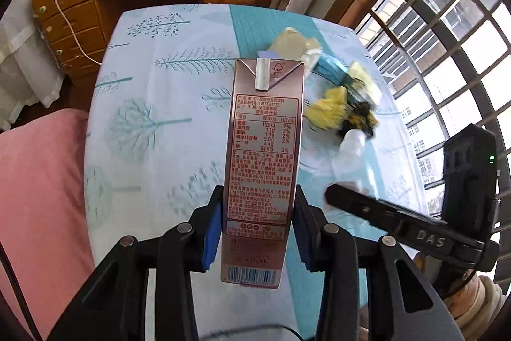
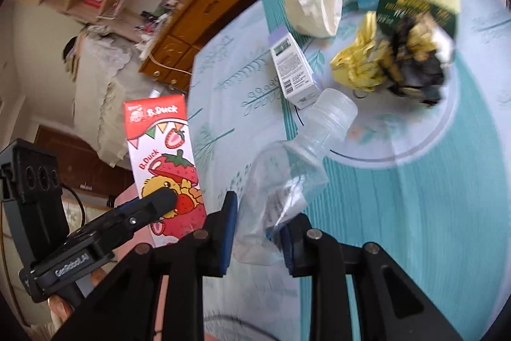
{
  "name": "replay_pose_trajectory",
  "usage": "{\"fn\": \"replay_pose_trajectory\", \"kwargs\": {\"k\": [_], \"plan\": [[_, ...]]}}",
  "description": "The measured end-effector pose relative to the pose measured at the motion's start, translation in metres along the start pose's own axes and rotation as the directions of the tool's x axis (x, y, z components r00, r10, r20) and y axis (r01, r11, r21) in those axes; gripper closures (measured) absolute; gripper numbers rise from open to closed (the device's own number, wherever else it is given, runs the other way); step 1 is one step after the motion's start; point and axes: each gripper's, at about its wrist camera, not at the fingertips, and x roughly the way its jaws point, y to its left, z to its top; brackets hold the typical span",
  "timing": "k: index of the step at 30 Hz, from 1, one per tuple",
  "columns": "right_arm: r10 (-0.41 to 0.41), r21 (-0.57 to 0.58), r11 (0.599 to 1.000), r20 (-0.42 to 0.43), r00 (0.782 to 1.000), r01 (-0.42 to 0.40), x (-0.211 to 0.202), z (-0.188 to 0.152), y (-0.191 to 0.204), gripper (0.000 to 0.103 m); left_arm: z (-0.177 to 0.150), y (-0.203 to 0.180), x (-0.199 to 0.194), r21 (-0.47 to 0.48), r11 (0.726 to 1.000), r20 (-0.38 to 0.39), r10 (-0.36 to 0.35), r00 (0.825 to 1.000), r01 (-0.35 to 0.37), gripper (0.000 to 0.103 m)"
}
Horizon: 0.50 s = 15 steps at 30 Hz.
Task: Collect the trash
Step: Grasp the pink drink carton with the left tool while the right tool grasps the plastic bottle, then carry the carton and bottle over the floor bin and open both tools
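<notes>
The left tool (image 1: 258, 232) pinches a tall, flat-sided drink carton (image 1: 263, 155) between its blue pads, low on the carton's body. The carton is stiff printed card: in the left wrist view its back face shows, glossy pinkish-brown with dense small print, a barcode near the bottom and a folded flap with a taped strip at the top. In the right wrist view its front is red and white, with strawberries and a yellow cartoon duck. It hangs clear of the worktop (image 1: 153, 104), which is covered by a pale blue cloth with teal tree prints.

The right tool (image 2: 260, 232) is pressed together on a clear plastic bottle (image 2: 293, 162), crumpled and squashed flat at the body, its ribbed neck pointing far and right.

The other trash lies far right on the worktop, on a round printed patch of the cloth: a small white and lilac box (image 2: 292, 69), a crushed cream paper wad (image 2: 314, 8), a crinkled yellow wrapper (image 2: 361, 59) and a dark green and black packet (image 2: 418, 21), blurred.
</notes>
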Motion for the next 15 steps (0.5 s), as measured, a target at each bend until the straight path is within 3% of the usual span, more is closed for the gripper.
{"fn": "replay_pose_trajectory", "kwargs": {"k": [8,15], "plan": [[0.031,-0.096,0.995,0.081,0.996,-0.023,-0.108,-0.058,-0.012,0.078,-0.076,-0.072,-0.054,0.024,0.999,0.039,0.031,0.999,-0.032,0.065],[0.045,-0.145,0.989,0.105,0.993,-0.029,-0.177,-0.114,-0.034,0.078,-0.145,-0.15,-0.096,0.05,0.997,0.113,0.055,0.992,-0.061,0.065]]}}
